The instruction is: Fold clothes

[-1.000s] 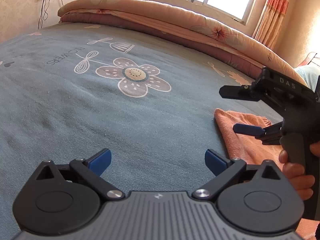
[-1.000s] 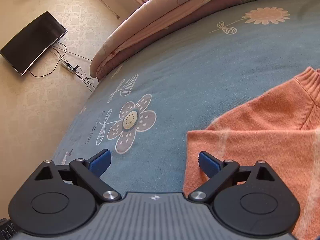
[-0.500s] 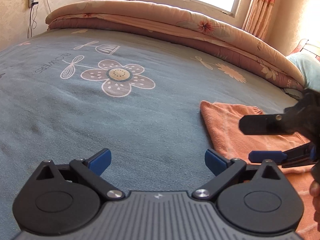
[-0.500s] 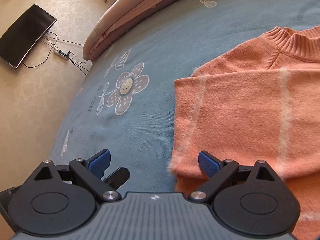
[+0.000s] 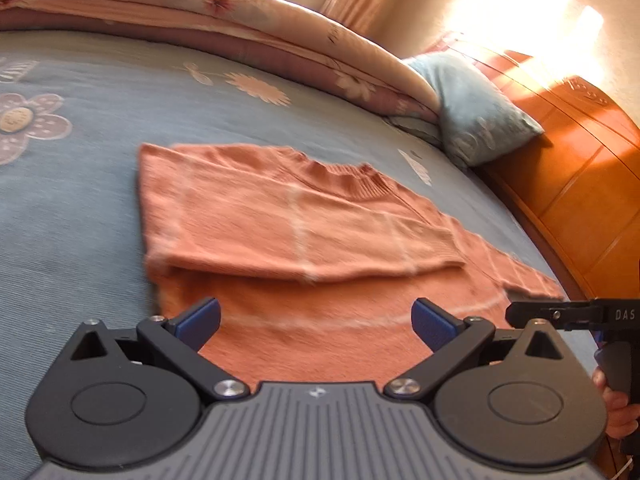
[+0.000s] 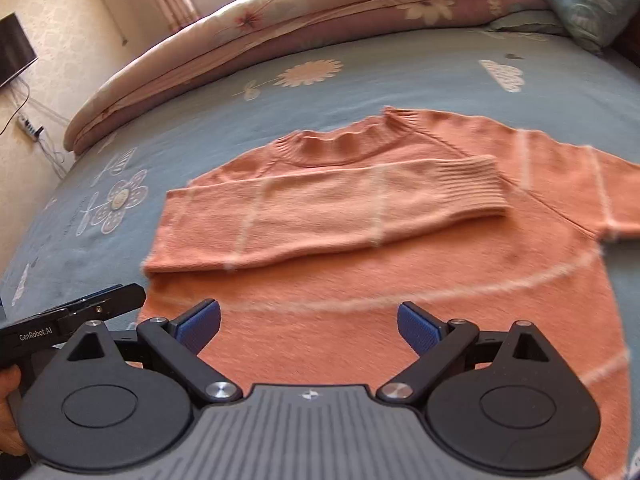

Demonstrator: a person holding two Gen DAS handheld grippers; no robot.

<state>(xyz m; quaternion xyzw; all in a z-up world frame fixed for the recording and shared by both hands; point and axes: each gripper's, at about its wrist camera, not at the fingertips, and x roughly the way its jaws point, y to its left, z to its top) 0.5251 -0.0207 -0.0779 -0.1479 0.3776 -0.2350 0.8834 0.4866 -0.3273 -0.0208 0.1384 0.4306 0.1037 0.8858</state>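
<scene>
An orange sweater [image 5: 360, 240] lies flat on the bed [image 5: 80, 240], on a grey-blue cover printed with flowers. Its collar [image 6: 340, 146] points toward the rolled quilt [image 6: 320, 12] along the far side of the bed. One sleeve [image 6: 332, 212] is folded across the chest, its ribbed cuff [image 6: 476, 184] resting on the body of the garment just below the collar. The other sleeve [image 6: 580, 184] stretches out flat toward the right edge of the right wrist view. Thin pale lines cross the knit in a wide grid.

The left tool [image 5: 316, 320] hovers over the lower part of the sweater with its blue-padded fingers [image 5: 198, 320] spread wide and nothing between them. The right tool [image 6: 308, 322] is likewise released, its fingers [image 6: 418, 328] set well apart above the hem area, empty. Whether either tool touches the fabric is hard to say, as both views are somewhat blurred.

Each camera catches the other tool at its edge (the left one carries the lettering "GenRobot.AI", the right one "DAS"), along with part of the hand [image 5: 616, 408] that grips the handle.

A light blue pillow [image 5: 476, 108] leans against the wooden headboard [image 5: 580, 168], just beside the end of the quilt. In the right wrist view a dark screen [image 6: 14, 54] hangs on the wall at the far left, with a power strip [image 6: 30, 126] and cables below it.
</scene>
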